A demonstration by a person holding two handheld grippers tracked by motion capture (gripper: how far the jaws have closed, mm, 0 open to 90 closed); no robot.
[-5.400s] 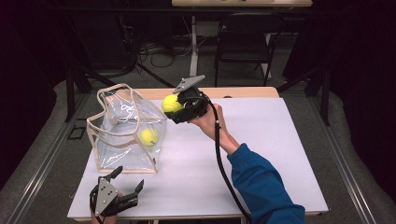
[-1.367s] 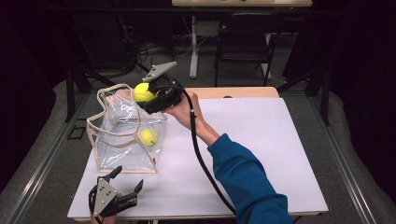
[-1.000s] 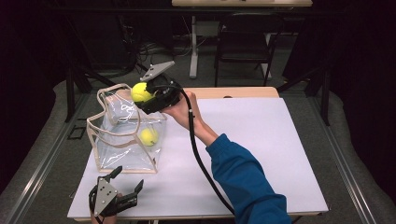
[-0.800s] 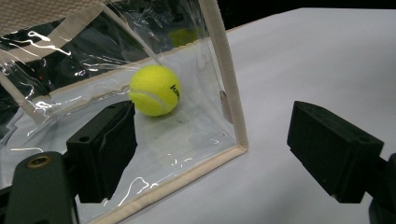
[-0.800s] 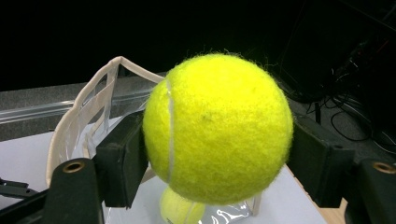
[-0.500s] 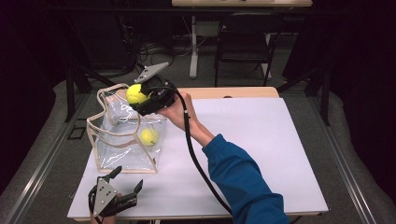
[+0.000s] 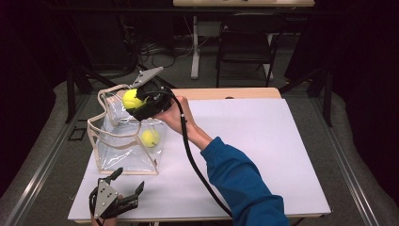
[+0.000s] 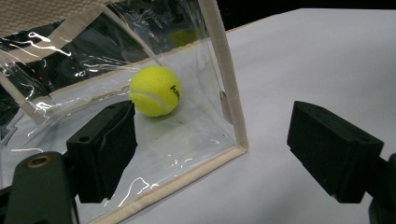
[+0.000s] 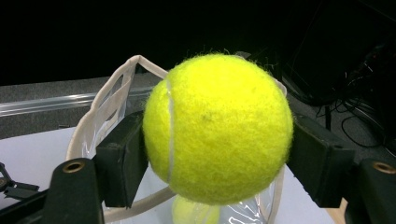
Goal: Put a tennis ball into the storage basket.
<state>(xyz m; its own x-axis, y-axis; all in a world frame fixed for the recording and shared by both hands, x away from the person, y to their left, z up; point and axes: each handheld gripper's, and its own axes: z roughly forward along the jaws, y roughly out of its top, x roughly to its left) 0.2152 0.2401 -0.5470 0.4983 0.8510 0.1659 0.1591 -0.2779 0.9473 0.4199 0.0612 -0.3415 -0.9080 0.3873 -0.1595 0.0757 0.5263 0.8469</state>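
Work surface: a white table top [image 7: 263, 150] with a bare wooden strip along its far edge, standing on grey carpet. Beyond the table, the high view shows a dark room with a black chair [image 7: 247, 44], a pale desk leg and loose cables on the floor. Metal rails run along the floor on both sides of the table.

Clear bag [image 7: 123, 141]: a transparent plastic tote with beige trim and handles stands upright on the near-left part of the table, mouth open upward. One tennis ball [image 7: 150, 138] lies on the bag floor; the left gripper view shows it [image 8: 154, 90] through the clear wall, close to a corner seam.

Right gripper [image 7: 136, 101]: held in the person's right hand [image 7: 175, 117], blue sleeve behind it, above the far rim of the bag. Its jaws are clamped on a second tennis ball [image 7: 131, 99], one pad against each side, as the right gripper view confirms [image 9: 217, 128]. In that view the bag opening sits directly below the held ball.

Left gripper [image 7: 124, 188]: low at the near-left edge of the table, just in front of the bag, jaws spread wide with nothing between them. One jaw stands close against the bag's clear wall; contact cannot be confirmed.

Change from the earliest frame: the right gripper then held its ball to the right of the bag, over the far table edge. It has since shifted left and now sits over the bag's mouth. The bag, the ball inside it and the left gripper lie as before.
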